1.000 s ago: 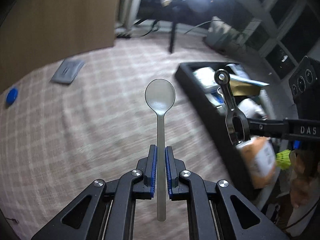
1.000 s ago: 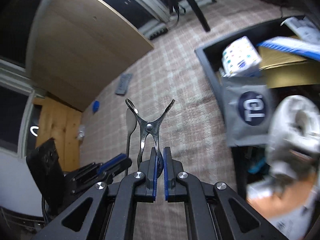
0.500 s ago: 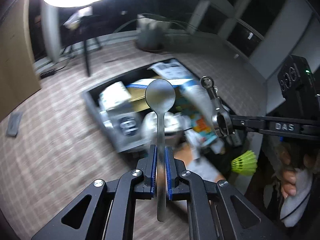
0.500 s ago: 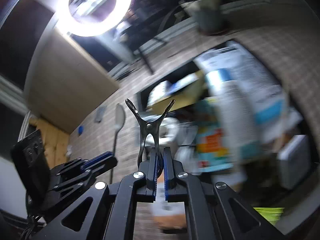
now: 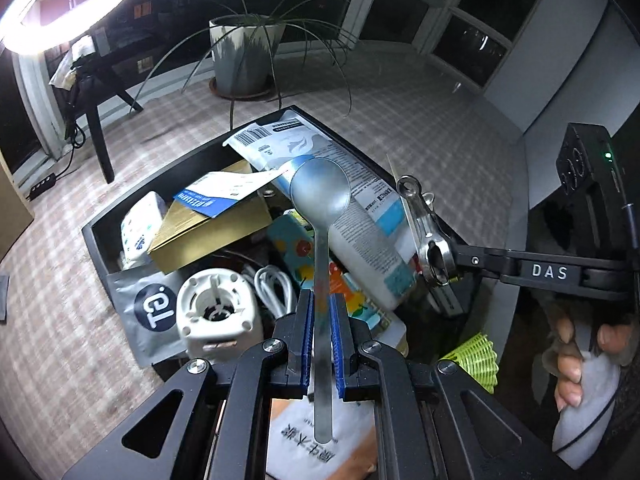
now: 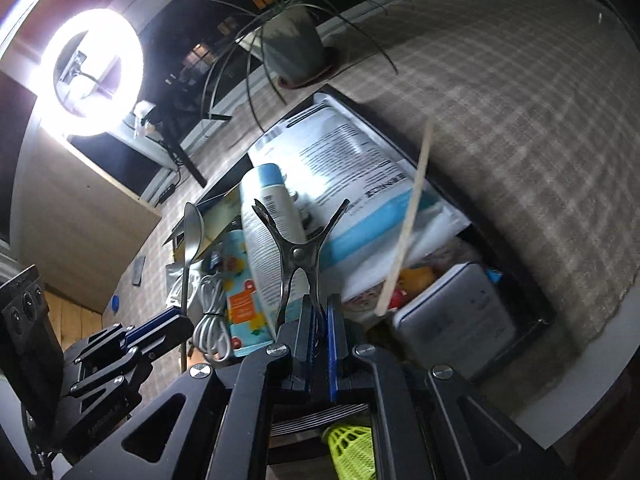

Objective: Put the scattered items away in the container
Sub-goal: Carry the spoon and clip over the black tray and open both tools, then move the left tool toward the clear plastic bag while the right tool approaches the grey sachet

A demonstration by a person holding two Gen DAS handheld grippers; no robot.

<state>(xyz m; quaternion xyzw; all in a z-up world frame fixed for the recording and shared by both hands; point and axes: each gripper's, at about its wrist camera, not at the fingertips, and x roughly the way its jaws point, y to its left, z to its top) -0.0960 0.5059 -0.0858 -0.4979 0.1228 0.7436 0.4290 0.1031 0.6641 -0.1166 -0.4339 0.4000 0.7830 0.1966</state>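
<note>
My left gripper (image 5: 322, 312) is shut on the handle of a metal spoon (image 5: 320, 196), bowl pointing forward, held above the black container (image 5: 104, 236). My right gripper (image 6: 318, 312) is shut on a metal clip (image 6: 298, 254), held over the same container (image 6: 516, 268). The clip (image 5: 426, 232) and right gripper also show at the right of the left wrist view. The spoon (image 6: 192, 232) and left gripper (image 6: 160, 326) show at the left of the right wrist view. The container is full of packets, a white bottle (image 5: 360, 240), a cable (image 5: 272, 284) and a white device (image 5: 216, 308).
A thin wooden stick (image 6: 408, 220) stands slanted out of the container. A yellow-green shuttlecock (image 5: 478, 356) lies by the container's near right corner. A potted plant (image 5: 244, 56), a ring light (image 6: 90, 72) on a stand and a checked rug (image 5: 420, 112) surround the box.
Both grippers swung from over the rug to above the container, still holding the spoon and the clip. The view now looks across the box toward the plant.
</note>
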